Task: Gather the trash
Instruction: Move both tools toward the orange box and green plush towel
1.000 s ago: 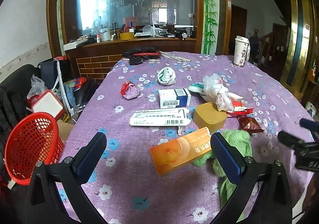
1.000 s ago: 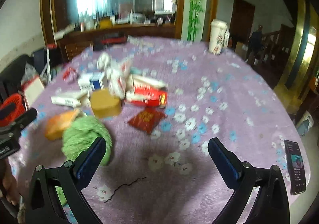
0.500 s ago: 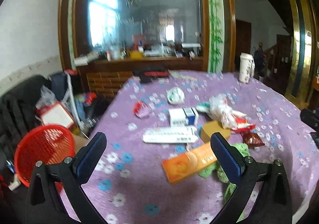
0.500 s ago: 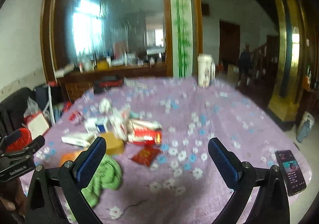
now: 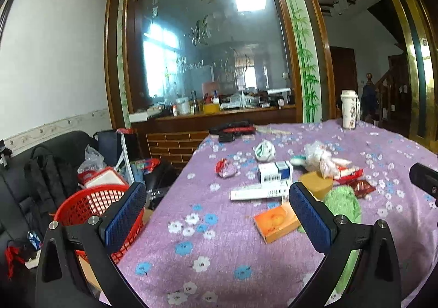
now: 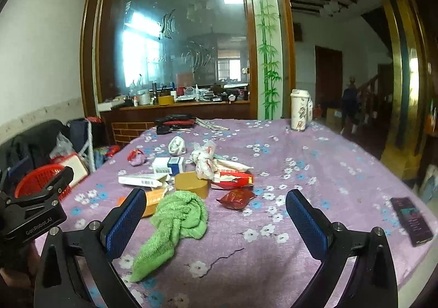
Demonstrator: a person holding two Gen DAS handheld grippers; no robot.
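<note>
My left gripper (image 5: 216, 214) and right gripper (image 6: 212, 219) both gape wide, empty, over the purple floral tablecloth (image 6: 314, 171); orange box (image 5: 276, 221) mid-table, long axis running left-right, smartphone (image 6: 410, 220) only in right view.

purple flowered tablecloth (image 6: 314, 171), green towel (image 6: 178, 214), red basket (image 5: 90, 206), orange box (image 5: 276, 221)

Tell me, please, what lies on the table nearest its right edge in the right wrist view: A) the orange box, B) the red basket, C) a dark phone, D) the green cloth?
C: the phone lies alone by the right edge of the table, away from the clutter.
</note>
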